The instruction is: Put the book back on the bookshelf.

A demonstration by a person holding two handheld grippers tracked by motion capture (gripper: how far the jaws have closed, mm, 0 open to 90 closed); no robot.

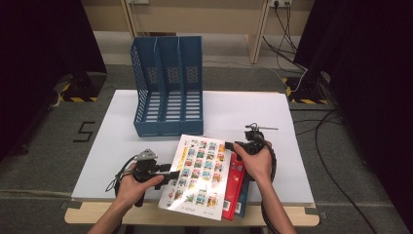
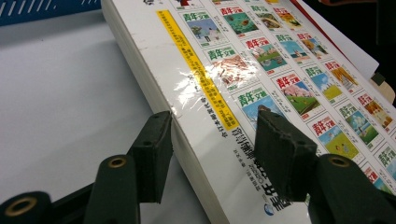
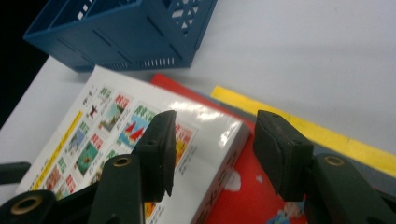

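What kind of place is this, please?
Probably a lab or recording room: a white table between black curtains, loose cables on the floor, and hazard-striped stand bases.

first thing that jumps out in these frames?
The white book with its grid of colourful little covers, topping a stack at the table's near edge, over a red book. Both grippers flank it: the left gripper has its jaws astride the book's spine edge, not clamped, and the right gripper hangs open over the far corner. Behind stands a blue file rack with three slots.
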